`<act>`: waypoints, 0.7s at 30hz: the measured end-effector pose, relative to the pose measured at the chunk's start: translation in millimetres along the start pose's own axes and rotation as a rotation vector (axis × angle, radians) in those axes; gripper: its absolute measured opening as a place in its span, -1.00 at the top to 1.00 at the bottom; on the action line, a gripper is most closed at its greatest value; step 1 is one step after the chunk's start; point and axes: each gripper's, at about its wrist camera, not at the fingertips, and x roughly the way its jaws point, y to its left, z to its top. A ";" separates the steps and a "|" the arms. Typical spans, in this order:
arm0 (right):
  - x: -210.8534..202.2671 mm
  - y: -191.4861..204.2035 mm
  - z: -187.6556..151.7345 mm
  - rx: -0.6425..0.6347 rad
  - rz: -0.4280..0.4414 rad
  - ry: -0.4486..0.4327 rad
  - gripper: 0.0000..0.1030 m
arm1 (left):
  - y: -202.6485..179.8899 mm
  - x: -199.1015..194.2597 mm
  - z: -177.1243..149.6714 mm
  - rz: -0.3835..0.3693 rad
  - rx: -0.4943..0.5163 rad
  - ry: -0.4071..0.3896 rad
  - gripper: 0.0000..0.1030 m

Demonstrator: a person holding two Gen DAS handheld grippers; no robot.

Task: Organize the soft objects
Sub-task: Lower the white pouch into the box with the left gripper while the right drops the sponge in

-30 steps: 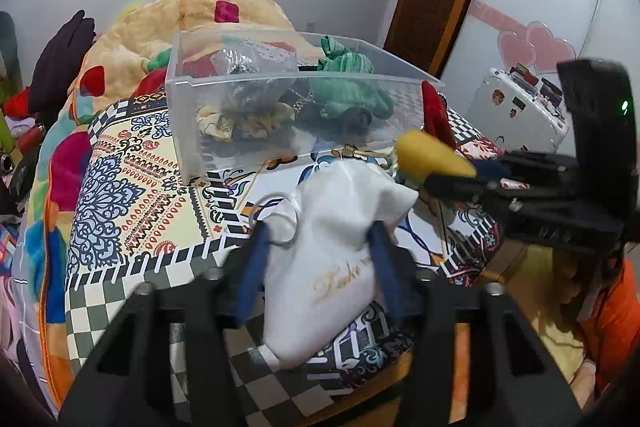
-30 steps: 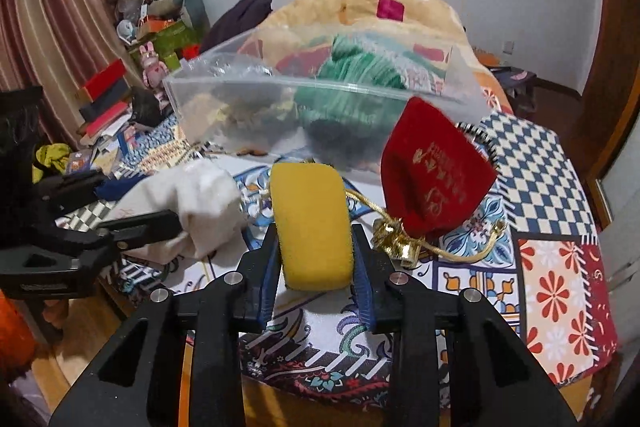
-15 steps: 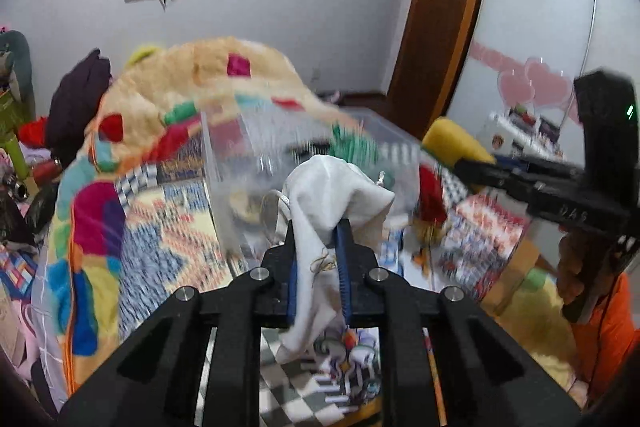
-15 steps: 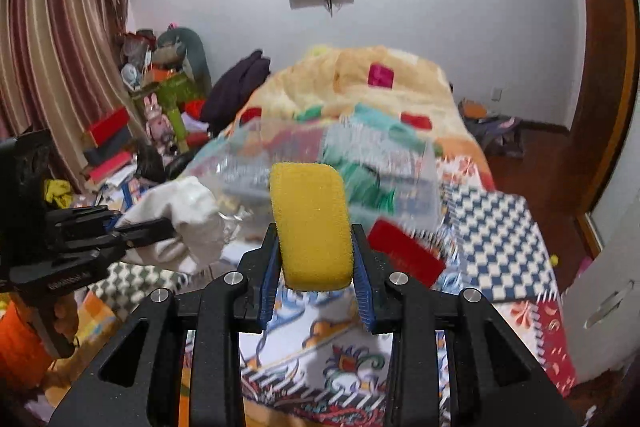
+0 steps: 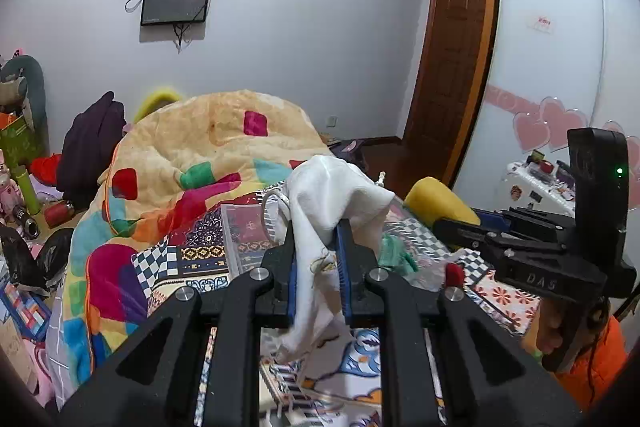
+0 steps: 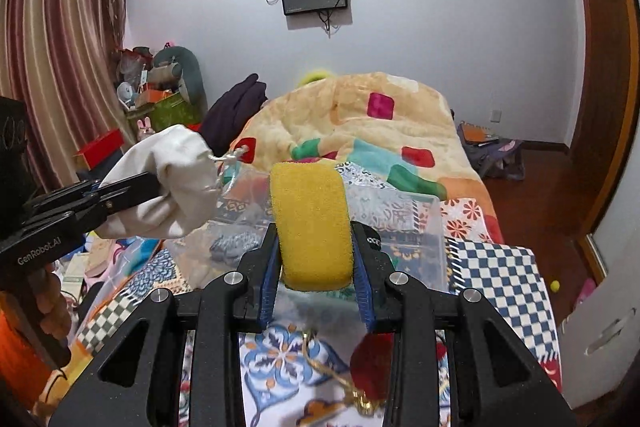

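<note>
The left claw is pinching a white drawstring pouch in mid-air, above the near edge of the clear plastic bin sitting on the bed. The right claw is clamping a yellow sponge upright, also raised in front of the bin. Risk, as judged: the pouch is hanging limp from a thin pinch and could be slipping or snagging its cord on the bin wall during lowering, while the two claws, being close together, could be colliding.
</note>
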 end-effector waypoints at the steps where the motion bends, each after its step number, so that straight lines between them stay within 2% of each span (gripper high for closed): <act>1: 6.8 0.8 0.3 -0.003 0.001 0.012 0.42 | 1.3 7.7 0.2 0.005 0.001 0.011 0.69; 9: 51.3 7.8 -8.8 -0.029 0.010 0.122 0.42 | 4.3 57.2 -19.7 0.014 0.005 0.132 0.69; 16: 57.3 8.3 -14.8 -0.053 0.010 0.178 0.40 | 3.8 71.8 -25.5 0.020 0.015 0.161 0.69; 18: 53.9 5.4 -13.0 -0.046 0.023 0.186 0.30 | 4.1 74.1 -25.1 0.023 0.018 0.168 0.69; 20: 43.8 2.2 -11.8 -0.043 0.025 0.173 0.08 | 4.1 75.0 -25.1 0.028 0.019 0.171 0.69; 21: 38.4 0.8 -11.3 -0.045 0.022 0.160 0.04 | 3.5 75.2 -24.8 0.028 0.022 0.172 0.68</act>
